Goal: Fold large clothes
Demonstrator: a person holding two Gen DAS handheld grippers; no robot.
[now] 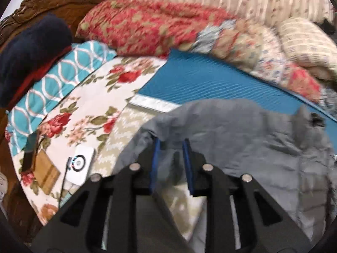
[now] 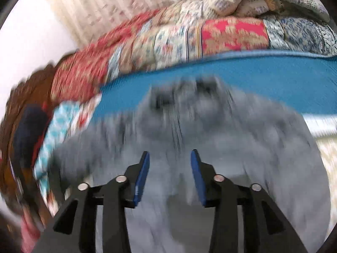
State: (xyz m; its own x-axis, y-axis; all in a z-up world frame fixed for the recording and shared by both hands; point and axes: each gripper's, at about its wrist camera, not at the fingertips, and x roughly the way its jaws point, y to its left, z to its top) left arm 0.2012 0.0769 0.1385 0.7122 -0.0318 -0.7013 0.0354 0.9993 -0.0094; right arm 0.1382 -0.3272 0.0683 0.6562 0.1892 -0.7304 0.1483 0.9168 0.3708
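Two sets of tongs here, both with blue pads on black fingers. The left gripper (image 1: 170, 147) has its fingers part open with a ridge of the grey quilted puffer jacket (image 1: 242, 139) between the tips — looks like it's pinching an edge, but the pads aren't squeezed together, so I can't tell if it really has hold. The right gripper (image 2: 170, 158) is wide apart with nothing between the pads, hovering just over the same jacket (image 2: 210, 143). That view is badly motion-blurred, so details are mush.

My read: this is early folding, one side lifted or about to be, the other tong coming in for a second grab. Next move probably needs the right one to close on an edge or corner so both can carry it over together.

The jacket's bunched and puffy, not flat, lying partly on a blue ribbed foam mat (image 1: 210, 80) that runs from 12 to 3 o'clock of the left tips. Out at 9 o'clock is a floral bedsheet (image 1: 90, 97) with a small white device (image 1: 81, 166) at 8, and a red patterned quilt (image 1: 147, 27) heaped at 12.
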